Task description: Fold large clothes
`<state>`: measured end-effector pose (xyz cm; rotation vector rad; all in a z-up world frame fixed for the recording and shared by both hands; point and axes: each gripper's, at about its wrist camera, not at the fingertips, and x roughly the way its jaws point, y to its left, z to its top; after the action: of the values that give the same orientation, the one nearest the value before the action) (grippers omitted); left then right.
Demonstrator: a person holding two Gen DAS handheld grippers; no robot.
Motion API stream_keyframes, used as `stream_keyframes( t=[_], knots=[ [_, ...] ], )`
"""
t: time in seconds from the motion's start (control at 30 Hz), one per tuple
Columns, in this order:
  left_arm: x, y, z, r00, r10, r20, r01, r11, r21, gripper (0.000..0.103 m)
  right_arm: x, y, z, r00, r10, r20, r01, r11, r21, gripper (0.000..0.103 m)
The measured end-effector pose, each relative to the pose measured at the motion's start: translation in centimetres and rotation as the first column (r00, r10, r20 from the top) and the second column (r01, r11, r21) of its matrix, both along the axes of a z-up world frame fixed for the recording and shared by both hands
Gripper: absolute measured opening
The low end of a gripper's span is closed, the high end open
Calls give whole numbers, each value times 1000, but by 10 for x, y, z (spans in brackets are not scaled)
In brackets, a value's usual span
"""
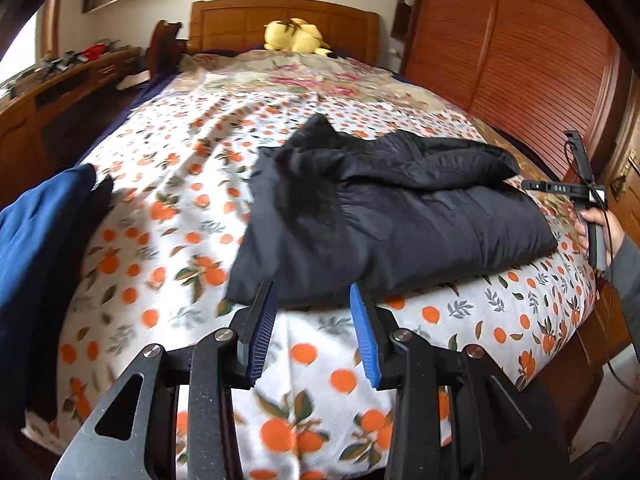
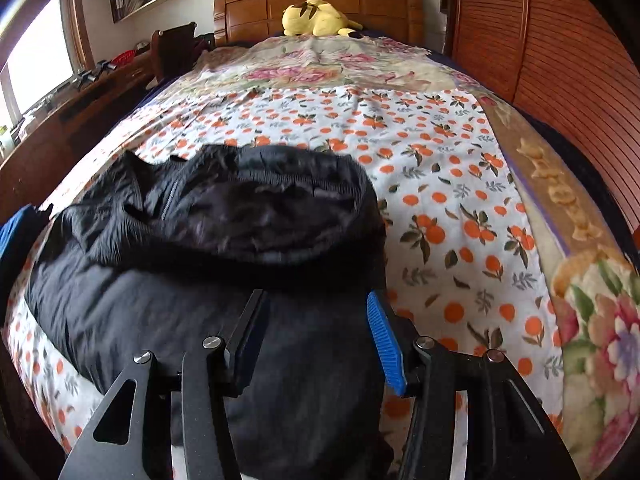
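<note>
A black padded jacket lies folded in a bulky bundle on the orange-print bedspread near the foot of the bed. In the right wrist view the jacket fills the left and middle, its hood uppermost. My left gripper is open and empty, just short of the jacket's near edge. My right gripper is open and empty, hovering over the jacket's near part. The right gripper's body and the hand holding it show at the right edge of the left wrist view.
A blue garment lies at the bed's left edge. A yellow plush toy sits by the wooden headboard. A slatted wooden wardrobe stands to the right. A cluttered wooden desk stands to the left.
</note>
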<state>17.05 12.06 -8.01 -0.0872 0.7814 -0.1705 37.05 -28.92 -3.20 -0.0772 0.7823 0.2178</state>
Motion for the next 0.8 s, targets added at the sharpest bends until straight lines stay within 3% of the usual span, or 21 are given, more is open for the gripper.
stream_keyframes(
  t=[0.2,0.3,0.53,0.73,0.77,0.8],
  knots=[
    [26,-9,-5,1000,-12,-15,13,1000,18,39,-16,-18,-14,999,-32,-13,32,999,0,53],
    [36,-4,-10,1000,8,-25,-7,999,39,39,-23,-28,-19,998,-38,-42,41,997,62,53],
    [54,17,-30,995,66,-71,-60,995,78,39,-45,-39,-27,997,-9,-71,16,995,96,66],
    [69,24,-50,989,86,-122,-74,992,99,39,-59,-40,-26,995,26,-96,-14,992,128,68],
    [72,24,-54,987,92,-132,-78,991,107,47,-62,-38,-26,994,36,-99,-23,991,129,68],
    [73,25,-56,986,99,-136,-84,990,113,64,-64,-36,-26,994,45,-101,-32,992,124,68]
  ],
)
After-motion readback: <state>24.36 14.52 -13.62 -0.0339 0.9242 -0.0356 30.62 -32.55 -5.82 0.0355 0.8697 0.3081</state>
